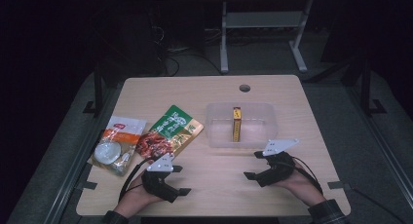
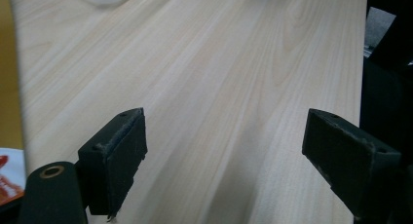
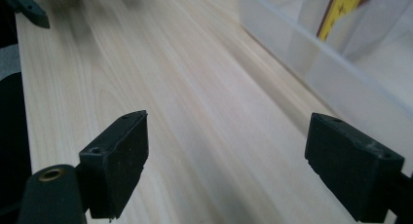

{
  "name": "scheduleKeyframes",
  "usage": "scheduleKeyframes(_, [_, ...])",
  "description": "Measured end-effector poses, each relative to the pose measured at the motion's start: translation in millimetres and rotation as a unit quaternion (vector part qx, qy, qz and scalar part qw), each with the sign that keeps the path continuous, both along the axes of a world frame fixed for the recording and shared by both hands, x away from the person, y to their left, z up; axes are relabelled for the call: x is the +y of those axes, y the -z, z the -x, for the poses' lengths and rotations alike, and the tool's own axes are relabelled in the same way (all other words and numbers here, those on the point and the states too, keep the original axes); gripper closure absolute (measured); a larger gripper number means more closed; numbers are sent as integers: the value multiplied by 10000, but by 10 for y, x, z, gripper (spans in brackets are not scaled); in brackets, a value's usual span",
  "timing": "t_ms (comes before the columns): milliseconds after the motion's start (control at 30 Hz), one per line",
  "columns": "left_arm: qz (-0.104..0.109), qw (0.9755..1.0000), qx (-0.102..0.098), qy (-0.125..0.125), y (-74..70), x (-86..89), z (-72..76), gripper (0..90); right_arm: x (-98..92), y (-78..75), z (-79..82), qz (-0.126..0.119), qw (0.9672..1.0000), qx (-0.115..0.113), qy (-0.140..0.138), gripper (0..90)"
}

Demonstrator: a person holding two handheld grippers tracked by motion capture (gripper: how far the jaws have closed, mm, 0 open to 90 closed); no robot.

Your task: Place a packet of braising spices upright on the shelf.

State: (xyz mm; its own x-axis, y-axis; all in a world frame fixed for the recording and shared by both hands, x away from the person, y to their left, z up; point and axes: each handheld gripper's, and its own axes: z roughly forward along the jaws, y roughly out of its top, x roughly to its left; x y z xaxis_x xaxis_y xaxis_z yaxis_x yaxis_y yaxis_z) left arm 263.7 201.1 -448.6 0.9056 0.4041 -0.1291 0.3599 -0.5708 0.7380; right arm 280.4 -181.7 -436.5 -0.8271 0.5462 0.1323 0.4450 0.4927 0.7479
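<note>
High view: both grippers rest near the tabletop's front edge, left gripper and right gripper. Their jaws are wide apart, holding nothing. The bin sits just behind the right one.

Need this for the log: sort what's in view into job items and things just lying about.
Job items: clear bin with a yellow box standing in it; green food pouch; white-and-orange pouch; left tongs and right tongs, both open.

Lying about: white frame legs and cables on the floor.
</note>
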Motion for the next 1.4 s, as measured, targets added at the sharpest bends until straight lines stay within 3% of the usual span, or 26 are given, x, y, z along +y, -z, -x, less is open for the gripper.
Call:
scheduleKeyframes(167, [-66, 9998, -86, -179, -45, 46, -32, 158, -64, 78, 115, 57, 9999, 82, 77, 158])
scheduleKeyframes(300, [-38, 9984, -235, -505, -176, 143, -150, 167, -96, 121, 168, 91, 9998, 172, 102, 157])
scheduleKeyframes(400, [-9, 9973, -252, -690, -225, 192, -216, 197, -123, 138, 196, 89, 9997, 196, 129, 157])
scheduleKeyframes(467, [-52, 9948, -310, -972, -272, 272, -329, 218, -139, 145, 205, 85, 9996, 248, 144, 157])
scheduleKeyframes(533, [-144, 9924, -378, -1159, -291, 318, -399, 264, -144, 149, 197, 92, 9995, 246, 157, 157])
scheduleKeyframes(733, [-350, 9854, -489, -1593, -324, 433, -646, 523, -129, 162, 191, 102, 9995, 278, 106, 157])
scheduleKeyframes(767, [-350, 9854, -489, -1593, -324, 433, -646, 574, -128, 168, 187, 105, 9995, 269, 90, 158])
scheduleKeyframes(800, [-498, 9821, -565, -1729, -328, 463, -744, 622, -126, 171, 184, 123, 9995, 276, 88, 158])
scheduleKeyframes(833, [-498, 9821, -565, -1729, -328, 463, -744, 663, -126, 171, 184, 123, 9995, 276, 88, 158])
scheduleKeyframes(867, [-564, 9785, -589, -1892, -325, 468, -798, 663, -123, 174, 184, 138, 9994, 292, 95, 158])
scheduleKeyframes(900, [-633, 9743, -602, -2077, -323, 485, -884, 765, -119, 177, 184, 146, 9994, 292, 85, 158])
scheduleKeyframes(933, [-633, 9743, -602, -2077, -323, 485, -884, 808, -118, 175, 185, 149, 9994, 294, 83, 159])
scheduleKeyframes(967, [-721, 9691, -607, -2281, -317, 503, -989, 854, -115, 172, 188, 140, 9993, 319, 94, 159])
scheduleKeyframes(1000, [-800, 9657, -596, -2397, -310, 505, -1043, 887, -117, 175, 184, 139, 9994, 300, 76, 158])
scheduleKeyframes(1033, [-800, 9657, -596, -2397, -310, 505, -1043, 894, -117, 175, 184, 139, 9994, 300, 76, 158])
scheduleKeyframes(1067, [-898, 9615, -627, -2519, -301, 509, -1118, 895, -118, 177, 183, 126, 9994, 308, 80, 159])
scheduleKeyframes(1100, [-962, 9592, -674, -2573, -295, 516, -1165, 895, -118, 177, 183, 126, 9994, 308, 80, 159])
scheduleKeyframes(1133, [-1162, 9515, -672, -2768, -278, 518, -1288, 896, -119, 180, 181, 119, 9994, 323, 72, 159])
scheduleKeyframes(1167, [-1162, 9515, -672, -2768, -278, 518, -1288, 896, -120, 183, 180, 119, 9994, 319, 56, 159])
scheduleKeyframes(1200, [-1212, 9469, -635, -2908, -251, 514, -1402, 896, -120, 184, 178, 122, 9994, 314, 36, 159])
scheduleKeyframes(1233, [-1212, 9469, -635, -2908, -251, 514, -1402, 896, -120, 184, 178, 122, 9994, 314, 36, 159])
scheduleKeyframes(1333, [-1521, 9328, -584, -3215, -152, 458, -1555, 896, -112, 183, 182, 125, 9993, 345, 9, 163])
scheduleKeyframes(1400, [-1643, 9265, -539, -3342, -94, 458, -1596, 896, -111, 182, 186, 118, 9993, 355, -2, 163])
